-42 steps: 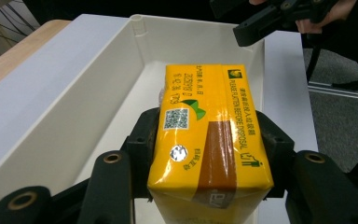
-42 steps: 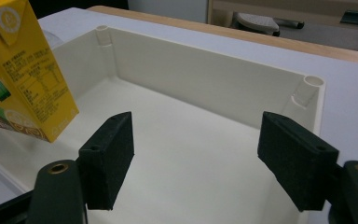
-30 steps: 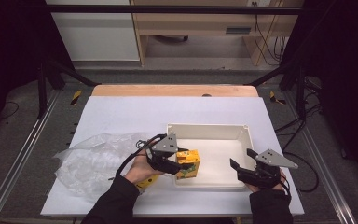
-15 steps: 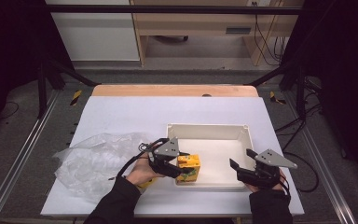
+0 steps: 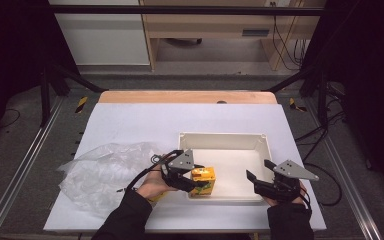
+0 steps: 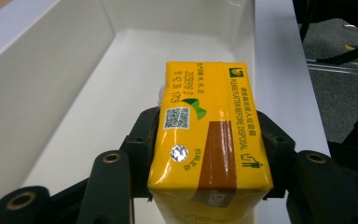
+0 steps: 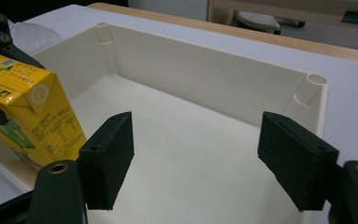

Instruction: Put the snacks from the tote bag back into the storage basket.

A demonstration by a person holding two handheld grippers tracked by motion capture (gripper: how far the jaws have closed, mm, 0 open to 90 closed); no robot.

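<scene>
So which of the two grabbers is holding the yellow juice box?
The left gripper: its jaws clamp the yellow juice box over the tray. The right gripper is open and empty.

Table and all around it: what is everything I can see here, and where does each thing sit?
Carton: one, yellow, clamped in the left gripper at the tray's near-left corner.
Tray: one, cream, on the table's right half.
Plastic bag: one, clear, crumpled on the table's left.
Table: one, white top with a wooden far edge.
Desk: one, wooden, beyond the table.
Left gripper: one, black, shut on the carton.
Right gripper: one, black, jaws open, at the tray's near-right corner.
Sleeves: two, dark, at the bottom edge.
</scene>
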